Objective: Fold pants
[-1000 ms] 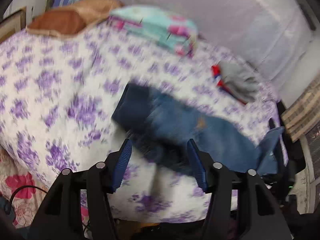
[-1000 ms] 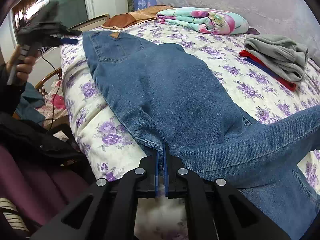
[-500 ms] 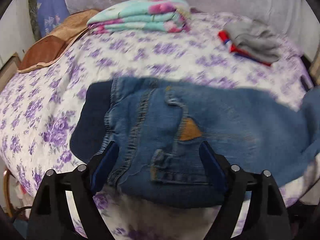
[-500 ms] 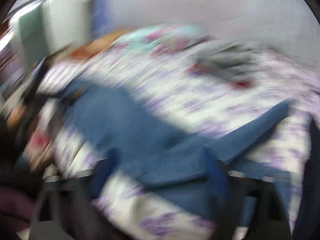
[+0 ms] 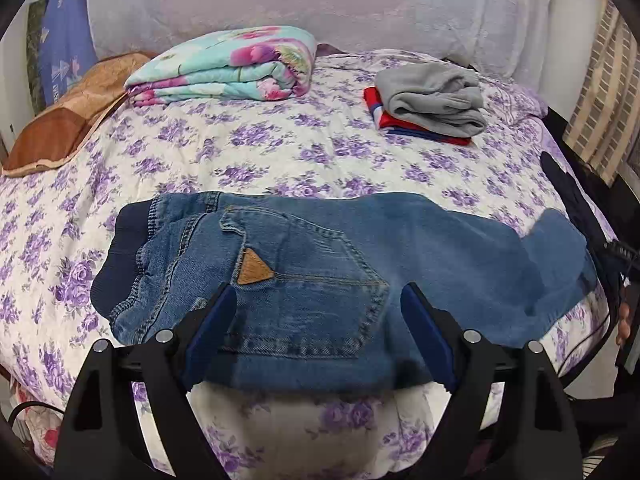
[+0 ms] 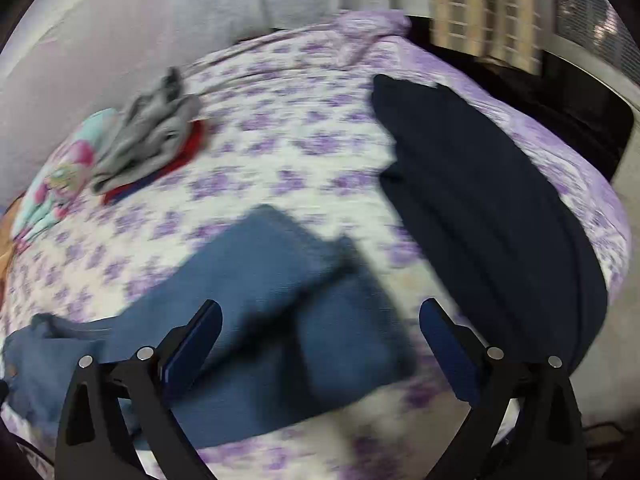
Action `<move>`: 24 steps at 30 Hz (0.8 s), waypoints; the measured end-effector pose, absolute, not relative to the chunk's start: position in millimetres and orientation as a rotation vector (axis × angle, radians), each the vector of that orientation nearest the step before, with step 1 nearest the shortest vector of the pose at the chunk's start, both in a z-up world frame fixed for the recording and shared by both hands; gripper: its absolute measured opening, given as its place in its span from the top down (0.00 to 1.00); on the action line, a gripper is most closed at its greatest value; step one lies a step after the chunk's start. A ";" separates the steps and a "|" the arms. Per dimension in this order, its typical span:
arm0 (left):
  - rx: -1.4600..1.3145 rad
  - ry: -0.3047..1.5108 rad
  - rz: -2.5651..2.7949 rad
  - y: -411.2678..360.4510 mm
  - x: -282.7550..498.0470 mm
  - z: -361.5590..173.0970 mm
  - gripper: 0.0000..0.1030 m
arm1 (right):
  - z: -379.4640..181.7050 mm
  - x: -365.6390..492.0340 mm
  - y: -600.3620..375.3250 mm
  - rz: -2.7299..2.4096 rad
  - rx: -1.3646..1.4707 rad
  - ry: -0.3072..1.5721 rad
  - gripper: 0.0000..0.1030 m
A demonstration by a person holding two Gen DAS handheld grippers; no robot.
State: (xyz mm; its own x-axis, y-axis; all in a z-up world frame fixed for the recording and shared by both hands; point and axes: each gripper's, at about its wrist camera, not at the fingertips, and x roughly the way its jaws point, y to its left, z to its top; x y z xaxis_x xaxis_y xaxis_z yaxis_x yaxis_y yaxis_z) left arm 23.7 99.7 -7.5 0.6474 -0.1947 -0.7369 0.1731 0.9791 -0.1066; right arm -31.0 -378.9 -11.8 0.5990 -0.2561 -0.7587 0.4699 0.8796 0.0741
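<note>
Blue-padded left gripper (image 5: pixel 316 312) spread wide, holding nothing, over the jeans (image 5: pixel 360 264) at the bed's (image 5: pixel 280 152) near edge. Right gripper (image 6: pixel 320 332) likewise apart, above the trouser-leg end; view blurred. Folded blanket (image 5: pixel 224 66) and grey garment (image 5: pixel 434 96) near far edge; dark cloth (image 6: pixel 480 208) towards right edge.

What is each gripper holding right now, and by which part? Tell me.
Nothing. The left gripper is open above the waist end of the jeans; the right gripper is open over the leg end, gripping no fabric.
</note>
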 end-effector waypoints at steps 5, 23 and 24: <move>-0.029 0.856 -0.181 100.8 36.1 -15.6 0.21 | -26.4 15.7 -388.6 -0.292 0.236 0.885 0.23; 0.062 0.848 -0.109 91.4 33.5 -44.1 0.16 | -40.0 -75.0 -412.0 -0.322 0.142 0.856 0.41; 0.060 0.851 -0.112 92.2 32.3 -41.3 0.16 | -30.4 -77.6 -413.9 -0.341 0.140 0.832 0.34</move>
State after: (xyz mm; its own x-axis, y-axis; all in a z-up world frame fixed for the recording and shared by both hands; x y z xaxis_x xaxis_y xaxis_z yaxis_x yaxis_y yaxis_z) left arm 32.3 92.2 -41.3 0.6541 -0.0747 -0.7527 0.1226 0.9924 0.0080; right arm -77.6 -413.9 -30.4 0.6230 -0.2415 -0.7440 0.3504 0.9365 -0.0105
